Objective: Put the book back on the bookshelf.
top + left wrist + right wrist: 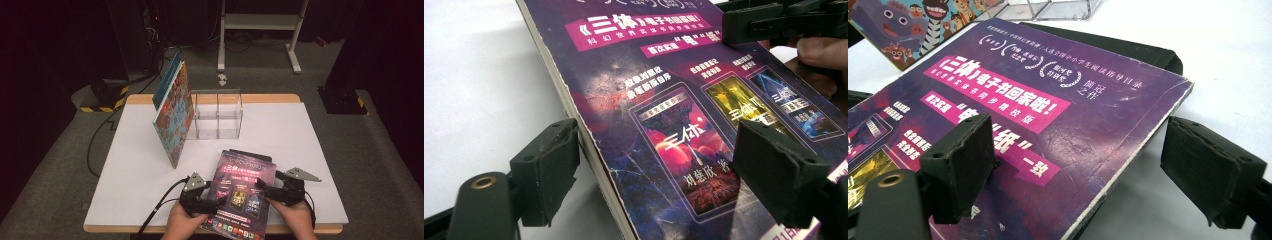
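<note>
purple paperback book [241, 192] lies at the near edge of the white table [130, 175], between both grippers. the left gripper [199, 196] straddles its left edge with jaws spread, not clamping; the right gripper [280, 189] straddles the right edge likewise. a picture book [172, 112] leans against a clear acrylic organizer [218, 114] farther back.

A purple paperback book [242, 192] with pink banners, white Chinese lettering and three small cover pictures is lying cover-up near the table's [135, 165] near edge, around its middle, its bottom end overhanging that edge. It is sitting slightly askew, its far end resting on a flat black object [252, 154].
</note>
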Tool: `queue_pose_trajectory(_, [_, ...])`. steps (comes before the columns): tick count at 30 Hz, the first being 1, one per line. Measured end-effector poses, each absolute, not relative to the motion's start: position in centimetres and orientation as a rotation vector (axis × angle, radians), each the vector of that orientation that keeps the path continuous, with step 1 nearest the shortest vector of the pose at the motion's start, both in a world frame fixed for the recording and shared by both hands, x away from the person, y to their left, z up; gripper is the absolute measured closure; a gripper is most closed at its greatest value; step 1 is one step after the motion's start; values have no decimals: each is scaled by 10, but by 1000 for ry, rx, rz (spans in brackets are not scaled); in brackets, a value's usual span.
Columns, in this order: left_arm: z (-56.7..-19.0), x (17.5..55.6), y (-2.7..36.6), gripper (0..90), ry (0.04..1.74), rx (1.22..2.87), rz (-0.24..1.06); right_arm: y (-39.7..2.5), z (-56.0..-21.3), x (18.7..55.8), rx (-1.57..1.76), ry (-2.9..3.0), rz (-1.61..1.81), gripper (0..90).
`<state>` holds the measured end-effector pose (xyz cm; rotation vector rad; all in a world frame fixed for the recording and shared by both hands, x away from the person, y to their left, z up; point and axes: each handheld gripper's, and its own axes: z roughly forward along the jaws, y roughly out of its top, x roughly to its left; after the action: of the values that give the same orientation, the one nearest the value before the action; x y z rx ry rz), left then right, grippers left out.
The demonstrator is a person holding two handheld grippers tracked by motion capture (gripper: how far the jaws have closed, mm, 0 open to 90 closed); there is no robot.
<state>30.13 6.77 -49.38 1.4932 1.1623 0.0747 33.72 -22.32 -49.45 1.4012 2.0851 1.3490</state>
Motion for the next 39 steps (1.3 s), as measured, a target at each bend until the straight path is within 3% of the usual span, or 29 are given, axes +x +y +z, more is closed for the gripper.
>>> queue_pose_trajectory(17, [-494,315,57,176,1158,1494,76,-217,-486,375,1429,2141,1267,142])
queue_pose_trajectory(28, [-495,309,61,200,1167,1468,86,-218,-490,336,1448,2159,1320,153])
queue_pose_trajectory(39, [-493,333,49,202,1163,1481,118,-218,-487,370,1466,2160,1286,148])
